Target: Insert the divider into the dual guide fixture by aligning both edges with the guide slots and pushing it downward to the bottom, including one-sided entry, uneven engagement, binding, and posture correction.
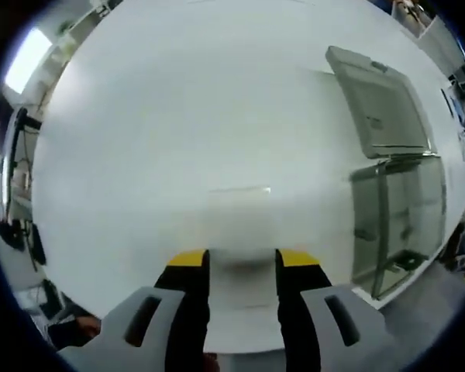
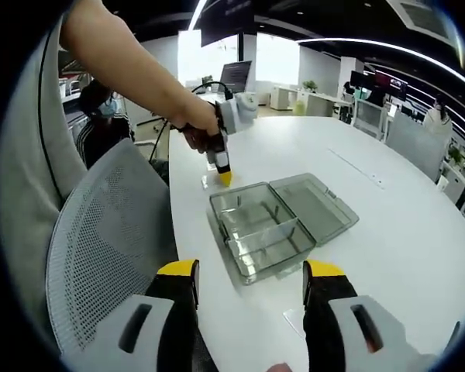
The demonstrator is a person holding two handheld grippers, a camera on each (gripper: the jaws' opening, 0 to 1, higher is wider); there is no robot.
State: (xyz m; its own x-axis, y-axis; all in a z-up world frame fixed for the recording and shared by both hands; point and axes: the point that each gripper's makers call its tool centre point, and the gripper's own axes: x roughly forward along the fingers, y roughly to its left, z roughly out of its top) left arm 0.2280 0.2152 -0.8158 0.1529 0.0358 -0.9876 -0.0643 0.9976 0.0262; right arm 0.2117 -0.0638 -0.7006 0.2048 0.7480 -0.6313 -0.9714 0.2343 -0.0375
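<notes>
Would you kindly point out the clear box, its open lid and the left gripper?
clear box [image 2: 262, 232]: right gripper view, on its inner partition.
open lid [image 2: 316, 208]: right gripper view, lid centre.
left gripper [image 2: 224, 177]: right gripper view, yellow tips at the table.

A blurry clear sheet [image 1: 240, 203] is seen between the left gripper [image 1: 242, 260] jaws. What it is cannot be told. The clear box [image 1: 395, 225] is cut off at the edge.

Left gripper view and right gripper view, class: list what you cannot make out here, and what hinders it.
- Left gripper view: a pale blurred flat piece lies beyond the left gripper; too blurred to name.
- Right gripper view: the left gripper tips are too small to judge open or shut.
- Right gripper view: guide slots in the clear box are too small.
</notes>
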